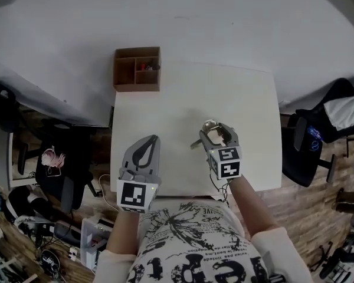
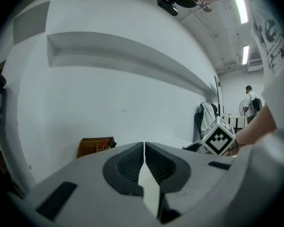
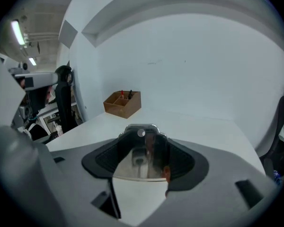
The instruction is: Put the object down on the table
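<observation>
A shiny metal object (image 3: 141,155) sits between the dark pads of my right gripper (image 3: 143,145), which is shut on it with the jaws held wide. In the head view that gripper (image 1: 216,132) is over the right half of the white table (image 1: 224,93), and a thin part of the metal object (image 1: 207,127) sticks out to its left. Whether the object touches the tabletop cannot be told. My left gripper (image 1: 147,144) is near the table's front edge at the left. It is shut, with nothing between its pads (image 2: 132,164).
A brown wooden organiser box (image 1: 137,69) with small items stands at the table's back left corner. Black chairs stand off the right side (image 1: 307,149) and the left side (image 1: 56,170). Cables and clutter lie on the floor at lower left.
</observation>
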Tool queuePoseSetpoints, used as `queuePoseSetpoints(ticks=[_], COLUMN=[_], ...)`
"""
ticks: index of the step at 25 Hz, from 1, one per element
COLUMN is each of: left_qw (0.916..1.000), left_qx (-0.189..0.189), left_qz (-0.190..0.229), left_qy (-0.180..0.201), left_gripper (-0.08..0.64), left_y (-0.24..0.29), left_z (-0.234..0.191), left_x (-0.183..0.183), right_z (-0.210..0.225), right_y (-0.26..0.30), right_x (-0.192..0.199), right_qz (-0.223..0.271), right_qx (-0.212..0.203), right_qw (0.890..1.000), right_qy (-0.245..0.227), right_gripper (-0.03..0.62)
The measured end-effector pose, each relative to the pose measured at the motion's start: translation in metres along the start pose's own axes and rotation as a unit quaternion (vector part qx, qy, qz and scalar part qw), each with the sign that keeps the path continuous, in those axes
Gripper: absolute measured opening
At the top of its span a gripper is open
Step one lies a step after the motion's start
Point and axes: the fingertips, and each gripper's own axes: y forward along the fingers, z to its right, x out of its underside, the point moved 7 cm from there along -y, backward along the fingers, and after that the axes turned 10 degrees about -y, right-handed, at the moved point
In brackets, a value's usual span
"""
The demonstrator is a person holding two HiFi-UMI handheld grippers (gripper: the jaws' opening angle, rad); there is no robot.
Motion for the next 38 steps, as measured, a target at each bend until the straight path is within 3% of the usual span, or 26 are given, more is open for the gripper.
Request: queuePoseSetpoints(ticks=[13,17,26,29,34,38], left_qw=[0.9995,0.9985,0.9985,0.9989,0.9986,0.9989], left_qx=[-0.010,-0.016,-0.011,-0.011,-0.009,-0.003], left_qz=[-0.028,-0.050,-0.050,-0.045,-0.052,-0.047], left_qy=[-0.006,-0.015,-0.017,-0.011,-0.007,0.001], left_gripper=[0.012,0.012,0.012,0.012,0.012,0.012], left_y=[0.021,0.021,0.023,0.024,0.028,0.032], left_z=[-0.021,-0.021,-0.026,-0.028,-0.018,-0.001], left_x=[0.026,0.026,0.027,0.028,0.022,0.012], right_z=[0.006,0.006,0.009,0.010,0.012,0.015], right_y=[0.071,0.076,0.085,0.082,0.059,0.027], right_x=[0.053,0.057,0.055,0.052,0.028,0.001], right_qz=[-0.142,-0.157,-0.228,-0.219,-0.163,-0.094], right_qx=[-0.020,-0.028,-0.037,-0.035,-0.036,-0.046], right_qw=[0.989,0.987,0.973,0.975,0.985,0.993], right_qy=[0.021,0.022,0.023,0.027,0.035,0.045], right_gripper=[0.282,0.282,0.293,0.319,0.334,0.268])
